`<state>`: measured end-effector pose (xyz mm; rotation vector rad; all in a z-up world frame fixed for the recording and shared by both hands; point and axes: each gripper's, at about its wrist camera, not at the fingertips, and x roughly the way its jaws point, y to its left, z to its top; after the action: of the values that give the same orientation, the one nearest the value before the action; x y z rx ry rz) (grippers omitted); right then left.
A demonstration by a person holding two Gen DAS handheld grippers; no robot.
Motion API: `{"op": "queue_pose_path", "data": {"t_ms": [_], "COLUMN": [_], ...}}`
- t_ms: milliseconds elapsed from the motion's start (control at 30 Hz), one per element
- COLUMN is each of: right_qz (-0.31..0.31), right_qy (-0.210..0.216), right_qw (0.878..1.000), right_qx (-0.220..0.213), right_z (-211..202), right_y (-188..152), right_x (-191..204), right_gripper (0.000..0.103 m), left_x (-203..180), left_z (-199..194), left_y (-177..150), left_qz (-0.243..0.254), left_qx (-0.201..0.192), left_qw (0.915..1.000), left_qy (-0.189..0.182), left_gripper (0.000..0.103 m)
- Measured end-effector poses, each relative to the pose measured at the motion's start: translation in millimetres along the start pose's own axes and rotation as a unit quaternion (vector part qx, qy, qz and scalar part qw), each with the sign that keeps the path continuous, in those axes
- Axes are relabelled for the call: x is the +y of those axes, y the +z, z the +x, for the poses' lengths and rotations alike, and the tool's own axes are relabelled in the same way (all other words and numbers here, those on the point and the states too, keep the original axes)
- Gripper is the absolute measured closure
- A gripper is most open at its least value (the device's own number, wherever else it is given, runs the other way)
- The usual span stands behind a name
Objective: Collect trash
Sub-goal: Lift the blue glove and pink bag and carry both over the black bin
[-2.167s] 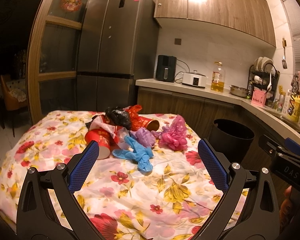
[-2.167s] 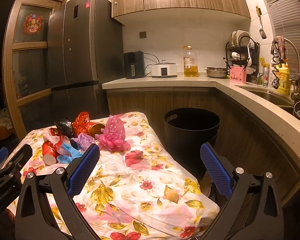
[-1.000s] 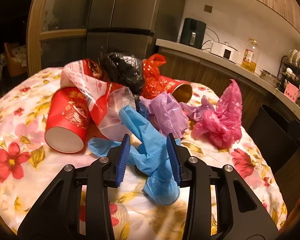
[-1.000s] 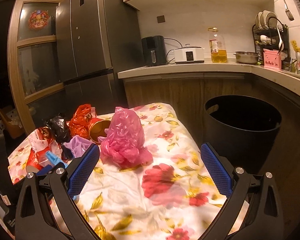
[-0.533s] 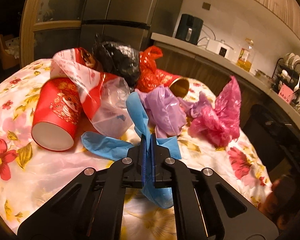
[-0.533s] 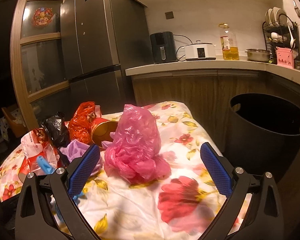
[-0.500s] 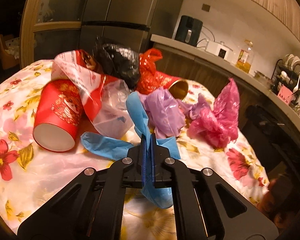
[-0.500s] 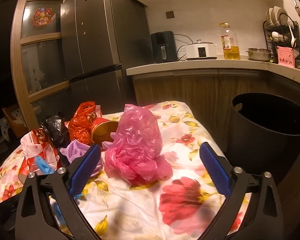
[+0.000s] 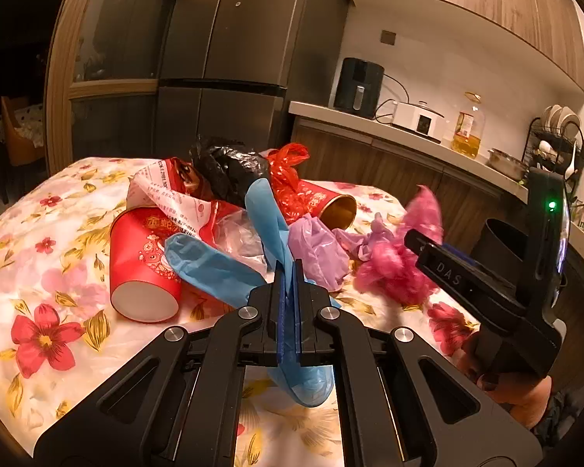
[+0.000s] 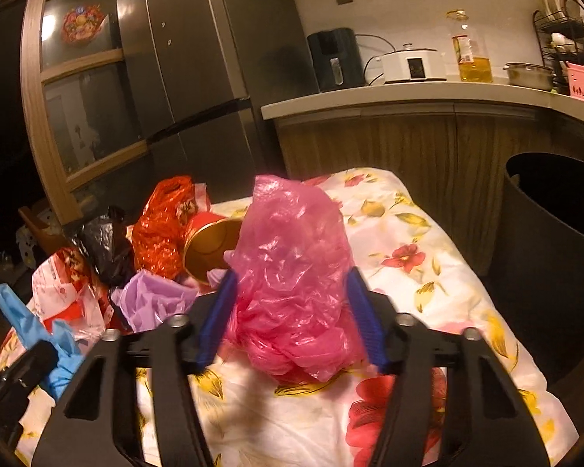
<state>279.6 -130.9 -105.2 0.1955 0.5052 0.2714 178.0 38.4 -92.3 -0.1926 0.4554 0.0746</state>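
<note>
My left gripper (image 9: 289, 303) is shut on a blue glove (image 9: 266, 229), lifted a little off the floral tablecloth (image 9: 39, 272); the glove also shows in the right wrist view (image 10: 31, 327). My right gripper (image 10: 292, 319) is half closed around a crumpled pink plastic bag (image 10: 292, 272), its blue pads on either side of the bag. The bag also shows in the left wrist view (image 9: 393, 264). Behind lie a red paper cup (image 9: 144, 264), a second red cup (image 10: 210, 249), a purple bag (image 9: 319, 249), a black bag (image 9: 229, 167) and a red bag (image 10: 159, 229).
A black trash bin (image 10: 556, 257) stands right of the table, below the counter (image 10: 428, 97). A fridge (image 9: 233, 58) stands behind the table. The counter carries a cooker, an oil bottle and a dish rack.
My left gripper has lifted the blue glove slightly. My right gripper has moved forward onto the pink bag and its jaws have narrowed around it.
</note>
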Motion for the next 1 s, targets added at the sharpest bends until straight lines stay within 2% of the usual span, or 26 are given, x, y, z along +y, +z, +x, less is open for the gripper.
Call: {"op": "queue_pose_path", "data": {"t_ms": [167,267,667,833,1000], "right_qz": [0.003,-0.001,0.003,0.008,0.012], "right_qy": [0.011,0.013,0.017,0.008,-0.025], "right_qw": [1.000,1.000,0.998,0.997,0.993], "right_qx": [0.005,-0.004,-0.062,-0.081,-0.113], "right_z": [-1.6,-12.6,-86.4,-107.4,-130.6], "right_y": [-0.8,-1.3,6.4,15.0,27.9], "right_x": [-3.5,-1.9,-16.9,-27.9,-52.3], "right_gripper": [0.084,0.090,0.092,0.092,0.092], "left_x": [-0.2,-1.1,-11.6,-32.9,-71.2], "left_z": [-3.9,-7.7,-33.3,-34.1,-28.7], "left_y": [1.5,3.0,13.8,21.4,34.6], "left_qz": [0.001,0.002,0.008,0.018,0.044], "left_qx": [-0.001,-0.004,-0.032,-0.035,-0.042], "left_qw": [1.0000,1.0000,0.9991,0.9981,0.9946], "left_qy": [-0.004,-0.004,-0.027,-0.048,-0.084], "left_gripper": [0.101,0.101,0.101,0.101,0.101]}}
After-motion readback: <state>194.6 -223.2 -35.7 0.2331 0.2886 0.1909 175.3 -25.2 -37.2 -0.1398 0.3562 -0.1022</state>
